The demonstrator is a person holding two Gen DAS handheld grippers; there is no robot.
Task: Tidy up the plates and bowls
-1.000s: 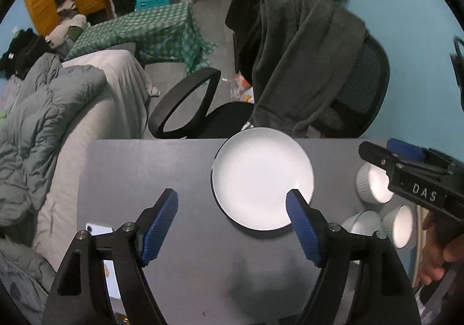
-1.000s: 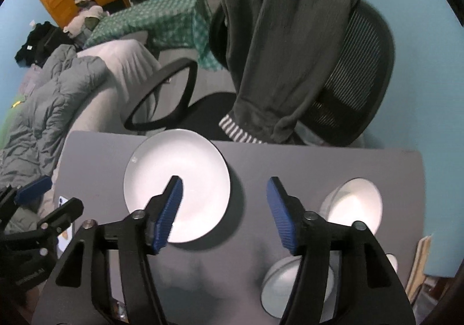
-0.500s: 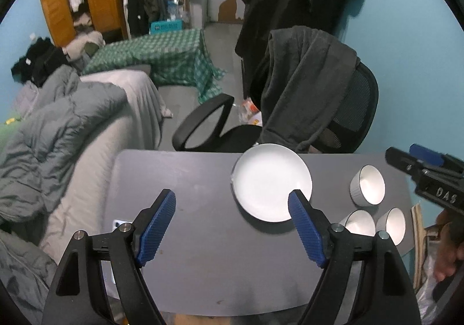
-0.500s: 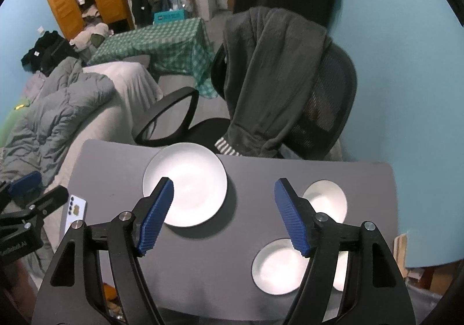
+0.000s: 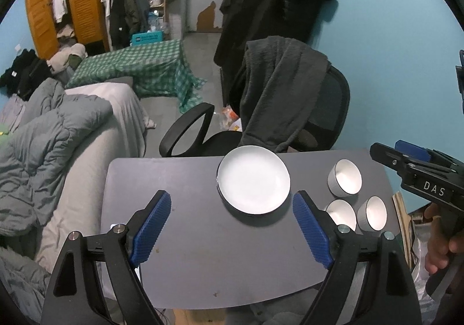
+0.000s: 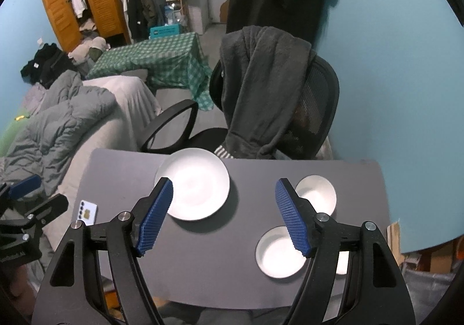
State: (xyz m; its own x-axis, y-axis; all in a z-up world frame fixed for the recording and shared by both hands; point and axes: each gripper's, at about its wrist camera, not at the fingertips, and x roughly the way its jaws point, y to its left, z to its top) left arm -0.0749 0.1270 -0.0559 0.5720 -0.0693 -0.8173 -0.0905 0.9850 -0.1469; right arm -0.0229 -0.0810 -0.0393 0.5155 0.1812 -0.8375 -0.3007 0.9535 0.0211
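A: Item one, left hand-held gripper (image 5: 230,230). Condition?

B: Jaws wide and just been opening further; nothing between them, only bare desk (image 5: 188,252) below. Raised clear of the surface, most likely so the whole layout can be seen before choosing a piece.

A: Item two, right hand-held gripper (image 6: 223,216).

B: Also spread, jaws just been opening, empty. It hangs over the middle of the desk between plate and bowls, touching neither.

A: Item three, crockery.

B: One white plate (image 5: 253,180) at the far edge of the desk, near the middle; a dark rim beneath it may mean a stack, though I cannot tell. Three white bowls (image 5: 345,177) loosely grouped toward the right edge, apart from one another and not nested. By my reading the plates are dealt with and the bowls remain to be gathered.

A: Item four, sundries.

B: A small white card (image 6: 87,212) near the left edge, away from the dishes. An office chair (image 6: 313,104) draped with a dark garment stands behind the far edge.
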